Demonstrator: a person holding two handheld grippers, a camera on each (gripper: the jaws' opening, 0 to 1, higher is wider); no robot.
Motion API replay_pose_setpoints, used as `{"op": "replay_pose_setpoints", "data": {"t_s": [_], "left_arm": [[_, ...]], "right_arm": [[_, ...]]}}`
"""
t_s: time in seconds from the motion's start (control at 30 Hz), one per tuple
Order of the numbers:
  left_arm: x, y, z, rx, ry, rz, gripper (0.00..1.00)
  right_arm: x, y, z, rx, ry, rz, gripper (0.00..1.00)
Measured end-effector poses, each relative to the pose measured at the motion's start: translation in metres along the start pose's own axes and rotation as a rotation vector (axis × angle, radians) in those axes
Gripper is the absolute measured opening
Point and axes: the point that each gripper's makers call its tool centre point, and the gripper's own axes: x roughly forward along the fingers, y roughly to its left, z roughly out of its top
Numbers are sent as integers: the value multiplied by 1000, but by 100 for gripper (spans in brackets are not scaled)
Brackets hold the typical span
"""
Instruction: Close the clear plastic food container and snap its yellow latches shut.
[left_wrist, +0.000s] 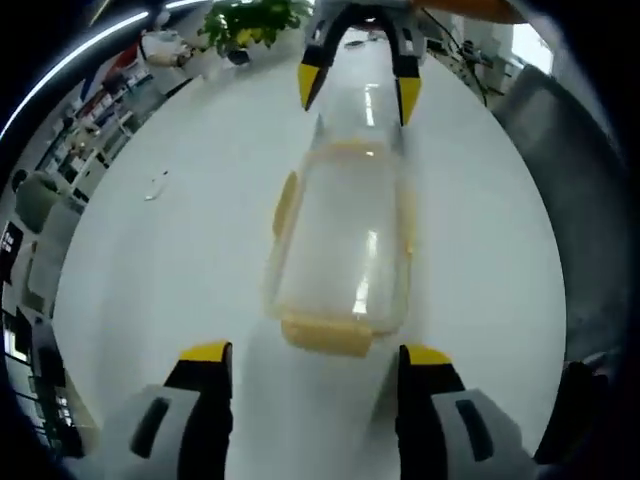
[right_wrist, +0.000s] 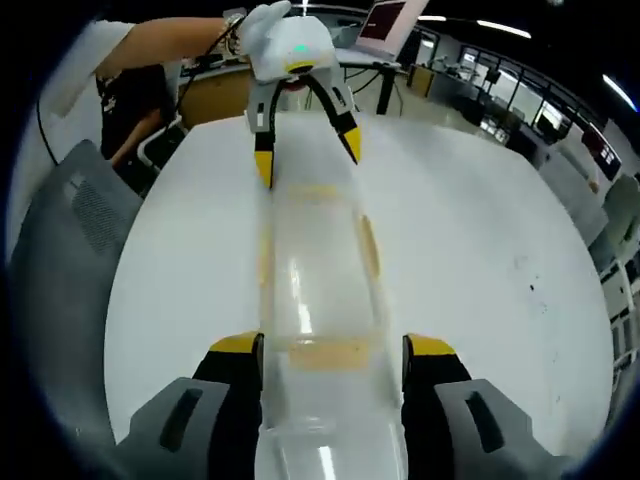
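A clear plastic food container (left_wrist: 340, 240) lies lengthwise on the white table (left_wrist: 180, 260), lid on top. Yellow latches show at its near end (left_wrist: 325, 335) and along its sides (left_wrist: 285, 205). My left gripper (left_wrist: 316, 354) is open, its yellow tips just short of the near-end latch. My right gripper (left_wrist: 360, 90) straddles the far end. In the right gripper view the container (right_wrist: 320, 290) runs down between the right gripper (right_wrist: 332, 346) jaws, which hug both its sides, over an end latch (right_wrist: 325, 352). The left gripper (right_wrist: 307, 155) stands open beyond the other end.
A grey chair (right_wrist: 80, 230) stands by the table edge, also the chair (left_wrist: 570, 180). A person's arm (right_wrist: 160, 40) holds the left gripper. A potted plant (left_wrist: 250, 20) and a small scrap (left_wrist: 155, 188) sit on the table. A laptop (right_wrist: 385, 25) stands behind.
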Motion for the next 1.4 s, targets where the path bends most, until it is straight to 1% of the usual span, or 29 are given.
{"op": "replay_pose_setpoints", "data": {"t_s": [0.03,0.07,0.1,0.17,0.23,0.3,0.37,0.47,0.5,0.53,0.57,0.63,0.67,0.8,0.87,1.03,1.2,1.3,1.4], "left_arm": [[1,-1,1,7,-1,-7,60],[4,-2,3,15,-5,-22,59],[5,-2,4,18,-2,-29,58],[7,-3,4,37,12,-43,56],[9,-4,5,51,17,-60,53],[11,-5,6,47,22,-72,51],[13,-6,6,59,29,-83,49],[17,-13,3,64,43,-122,43],[19,-16,3,71,44,-136,40],[18,-15,5,61,30,-135,38],[18,-16,5,61,30,-140,38],[19,-16,5,80,26,-144,38],[19,-15,5,77,28,-145,38],[21,-16,4,67,46,-156,36],[22,-17,3,45,60,-168,35],[23,-17,3,49,65,-179,35],[24,-15,3,57,93,-190,35],[23,-15,2,51,88,-190,35],[21,-15,1,46,51,-192,35]], "right_arm": [[3,0,-1,-5,7,8,53],[7,1,-5,-22,31,28,53],[9,1,-6,-34,41,36,53],[15,3,-12,-65,95,63,53],[20,3,-12,-74,101,74,54],[25,5,-15,-72,126,94,54],[29,5,-19,-75,152,107,52],[33,3,-28,-92,216,108,46],[34,4,-28,-99,220,111,42],[35,4,-28,-103,221,113,39],[36,5,-30,-110,231,117,39],[36,3,-29,-112,234,113,39],[36,2,-29,-112,234,114,39],[36,2,-29,-122,237,119,38],[37,2,-29,-124,239,121,38],[37,1,-28,-124,251,123,39],[38,2,-28,-131,277,127,39],[38,1,-28,-139,293,132,40],[38,2,-27,-141,323,130,40]]}}
